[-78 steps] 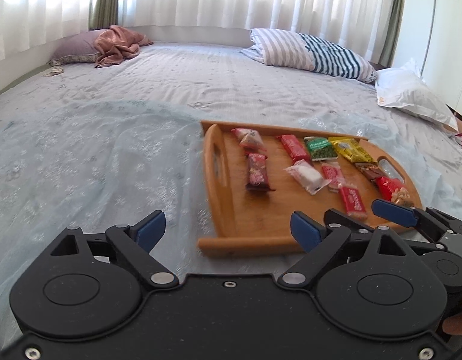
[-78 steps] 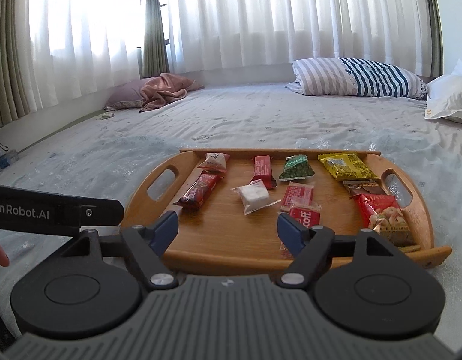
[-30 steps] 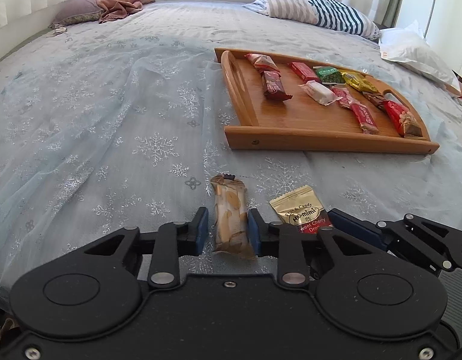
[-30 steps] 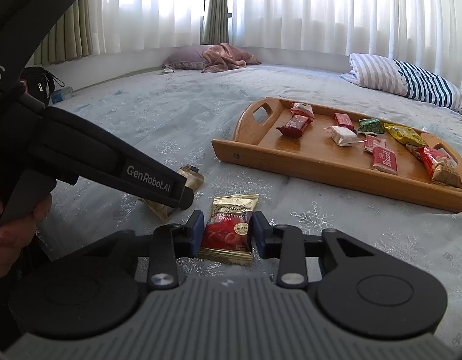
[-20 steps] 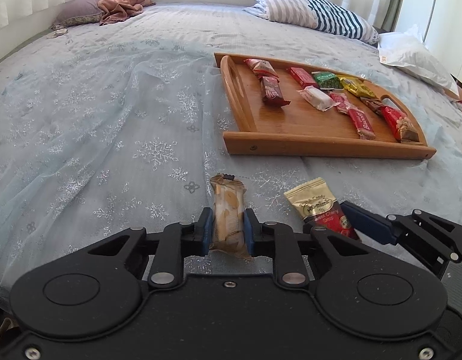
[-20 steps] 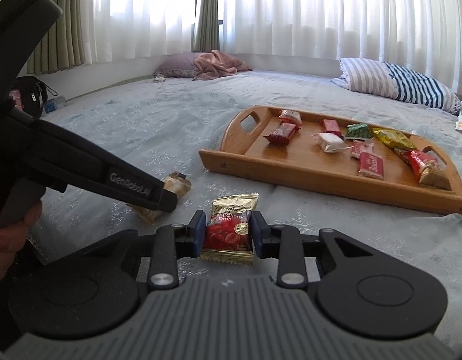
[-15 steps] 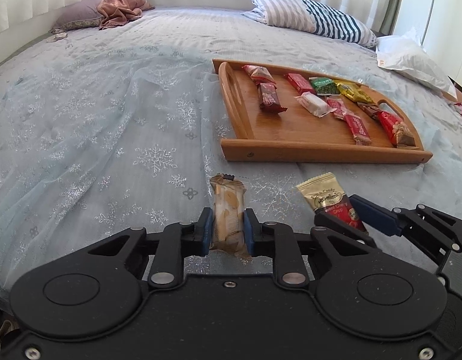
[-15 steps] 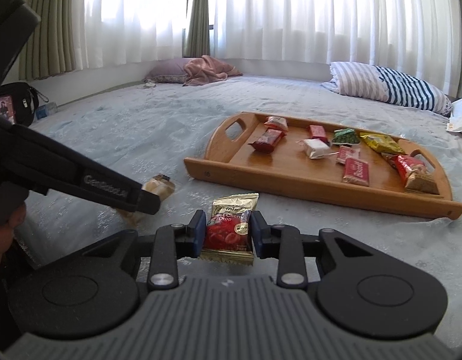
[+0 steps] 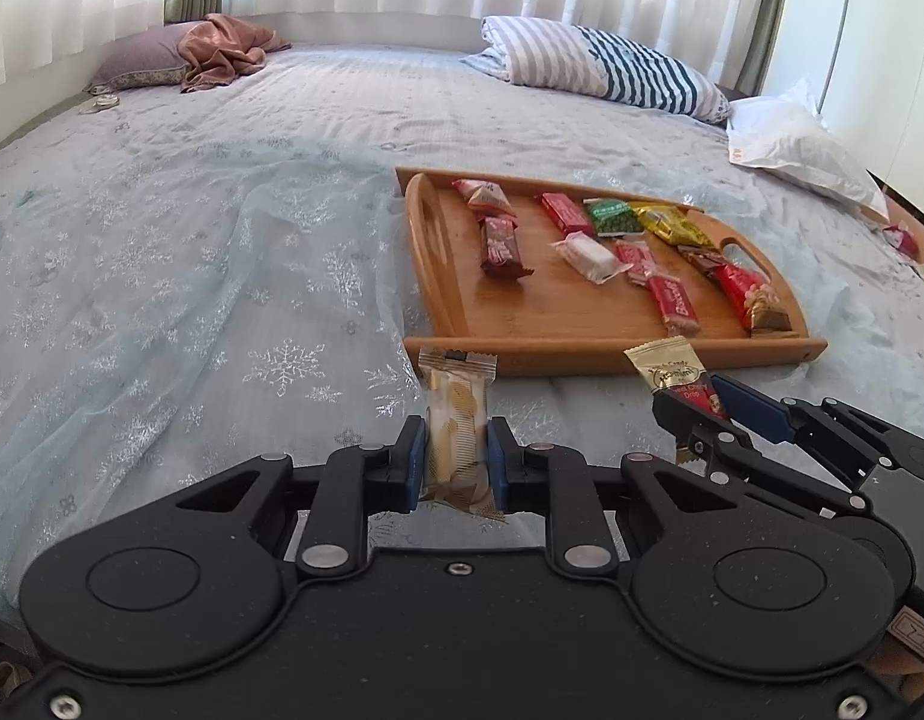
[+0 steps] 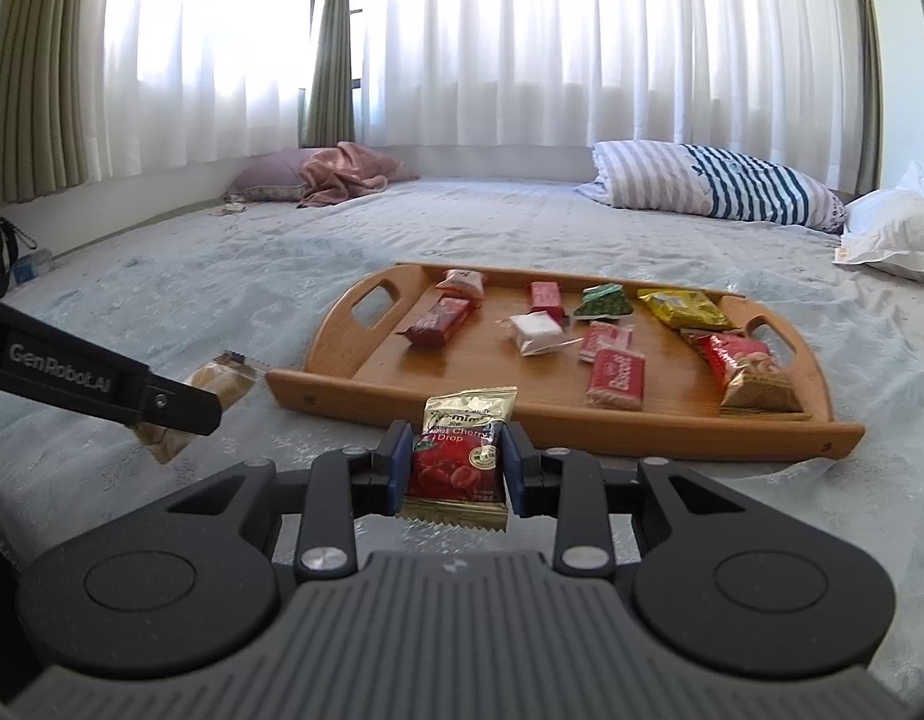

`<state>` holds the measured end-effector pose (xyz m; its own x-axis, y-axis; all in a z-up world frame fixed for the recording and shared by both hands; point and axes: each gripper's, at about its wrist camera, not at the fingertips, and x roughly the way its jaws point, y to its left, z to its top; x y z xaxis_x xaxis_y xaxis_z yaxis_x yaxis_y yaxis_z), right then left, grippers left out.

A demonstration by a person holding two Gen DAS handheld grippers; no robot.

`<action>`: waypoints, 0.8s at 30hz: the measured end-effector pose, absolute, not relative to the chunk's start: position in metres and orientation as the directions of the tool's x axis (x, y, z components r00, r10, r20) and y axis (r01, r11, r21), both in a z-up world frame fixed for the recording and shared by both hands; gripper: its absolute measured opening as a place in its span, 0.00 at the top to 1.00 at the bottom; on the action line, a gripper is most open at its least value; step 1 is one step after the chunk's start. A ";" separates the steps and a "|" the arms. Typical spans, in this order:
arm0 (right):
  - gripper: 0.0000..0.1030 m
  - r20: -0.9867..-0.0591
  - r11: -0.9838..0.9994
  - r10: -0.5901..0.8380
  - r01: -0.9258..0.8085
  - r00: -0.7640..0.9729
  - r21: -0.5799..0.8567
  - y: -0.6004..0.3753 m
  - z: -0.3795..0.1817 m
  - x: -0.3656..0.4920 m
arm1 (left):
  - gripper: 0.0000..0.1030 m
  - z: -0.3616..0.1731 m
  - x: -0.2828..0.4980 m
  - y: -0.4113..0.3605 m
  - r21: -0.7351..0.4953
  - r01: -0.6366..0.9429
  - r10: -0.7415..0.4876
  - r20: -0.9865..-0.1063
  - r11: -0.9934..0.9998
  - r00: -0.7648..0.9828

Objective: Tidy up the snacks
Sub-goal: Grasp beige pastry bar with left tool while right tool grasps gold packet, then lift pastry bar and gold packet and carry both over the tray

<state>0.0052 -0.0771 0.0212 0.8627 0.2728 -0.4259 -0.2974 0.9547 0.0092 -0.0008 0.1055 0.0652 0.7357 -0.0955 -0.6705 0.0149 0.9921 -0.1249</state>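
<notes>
A wooden tray (image 9: 558, 348) with handles lies on the bed and holds several wrapped snacks; it also shows in the right wrist view (image 10: 522, 414). My left gripper (image 9: 456, 456) is shut on a beige wafer packet (image 9: 456, 414), held above the bedsheet just short of the tray's near edge. My right gripper (image 10: 453, 462) is shut on a gold and red cherry drop packet (image 10: 459, 450), also held above the sheet in front of the tray. The right gripper (image 9: 702, 414) with its packet (image 9: 672, 375) shows at the right of the left wrist view.
The bed is covered with a pale blue snowflake sheet (image 9: 192, 300). A striped pillow (image 9: 600, 72), a white pillow (image 9: 804, 144) and a pink cloth on a mauve pillow (image 9: 222, 54) lie at the far side. Curtains (image 10: 522, 48) hang behind.
Both grippers closed on their packets, lifted them off the sheet and moved closer to the tray's near edge.
</notes>
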 end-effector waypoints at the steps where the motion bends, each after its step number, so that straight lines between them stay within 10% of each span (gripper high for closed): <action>1: 0.65 -0.422 0.957 0.268 -0.291 0.866 0.009 -0.079 0.022 0.006 | 0.80 0.067 -0.001 0.106 -0.129 0.011 -0.095 -0.668 0.992 0.738; 16: 0.65 -0.424 0.969 0.226 -0.248 0.877 0.003 -0.088 0.020 0.013 | 0.79 0.057 -0.009 0.101 -0.137 0.081 -0.153 -0.675 0.987 0.721; 24: 0.64 -0.428 0.971 0.217 -0.240 0.878 0.000 -0.090 0.019 0.012 | 0.59 0.035 0.010 0.099 -0.084 0.041 -0.089 -0.706 0.996 0.703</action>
